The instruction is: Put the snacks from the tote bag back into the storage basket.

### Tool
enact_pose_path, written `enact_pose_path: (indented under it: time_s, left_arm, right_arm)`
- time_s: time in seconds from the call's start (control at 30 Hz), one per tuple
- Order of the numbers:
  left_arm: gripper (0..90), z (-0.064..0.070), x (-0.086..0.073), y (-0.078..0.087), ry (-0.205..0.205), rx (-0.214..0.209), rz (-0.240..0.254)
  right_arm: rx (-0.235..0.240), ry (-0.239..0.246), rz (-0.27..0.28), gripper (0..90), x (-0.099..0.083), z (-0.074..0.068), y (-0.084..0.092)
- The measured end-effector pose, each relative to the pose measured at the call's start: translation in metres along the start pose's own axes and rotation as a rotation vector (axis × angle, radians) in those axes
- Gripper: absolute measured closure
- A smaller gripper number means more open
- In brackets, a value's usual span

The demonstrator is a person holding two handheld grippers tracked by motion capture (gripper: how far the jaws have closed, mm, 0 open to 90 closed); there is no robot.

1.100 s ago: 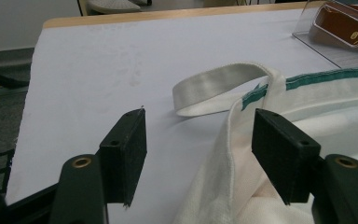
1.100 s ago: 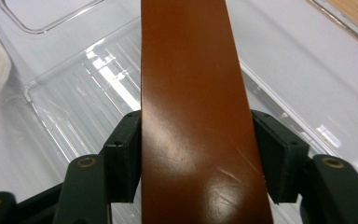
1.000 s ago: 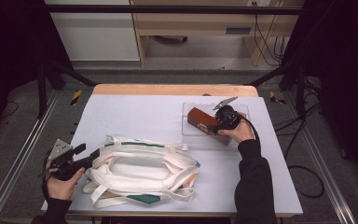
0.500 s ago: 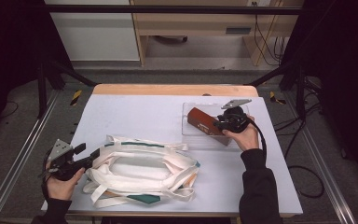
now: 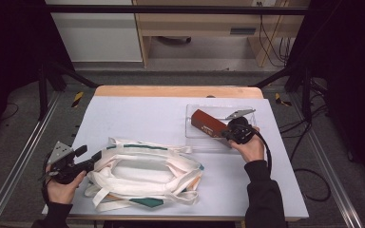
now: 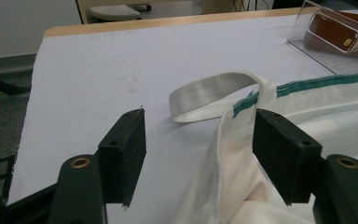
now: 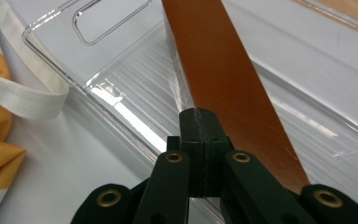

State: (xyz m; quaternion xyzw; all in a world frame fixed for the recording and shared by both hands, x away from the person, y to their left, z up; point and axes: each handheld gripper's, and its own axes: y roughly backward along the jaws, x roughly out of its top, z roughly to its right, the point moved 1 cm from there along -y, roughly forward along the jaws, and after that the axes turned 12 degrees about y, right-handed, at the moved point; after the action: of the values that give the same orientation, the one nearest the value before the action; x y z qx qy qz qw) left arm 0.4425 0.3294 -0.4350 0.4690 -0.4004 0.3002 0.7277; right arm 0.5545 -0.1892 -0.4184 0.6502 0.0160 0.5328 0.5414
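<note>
In the clear tray [image 5: 196, 110], right gripper [image 7: 199, 122] has just closed, empty, beside brown box [image 5: 209, 124]; left gripper [image 6: 198, 140] open astride bag's edge [image 6: 223, 154].

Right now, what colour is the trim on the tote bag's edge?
Green, stitched along the white tote bag edge; clearest in the left gripper view.

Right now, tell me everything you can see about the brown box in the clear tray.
The brown box is a long, flat, reddish-brown carton with a smooth, slightly glossy face and pale print near one end, too small to read. It lies slantwise in the clear tray at the table's far right, one end resting toward the tray's near wall. The right gripper, its jaws shut together, sits at that near end, right against the box's edge.
</note>
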Motion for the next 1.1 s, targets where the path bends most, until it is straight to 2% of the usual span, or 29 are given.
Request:
enact_pose_path:
  time_s: [0.2, 0.47, 1.1]
  left_arm:
    - [34.9, -0.001, 0.000, 0.001, 0.002, 0.000, 0.003]
    - [34.9, 0.000, 0.000, 0.000, -0.001, -0.002, -0.002]
    - [34.9, 0.001, -0.001, -0.002, -0.002, -0.003, -0.007]
  right_arm:
    - [-0.003, -0.002, -0.023, 90.0, 0.001, -0.001, -0.006]
    - [-0.044, -0.019, -0.057, 90.0, -0.003, 0.004, -0.006]
    - [-0.130, -0.070, -0.056, 89.7, -0.010, 0.015, -0.006]
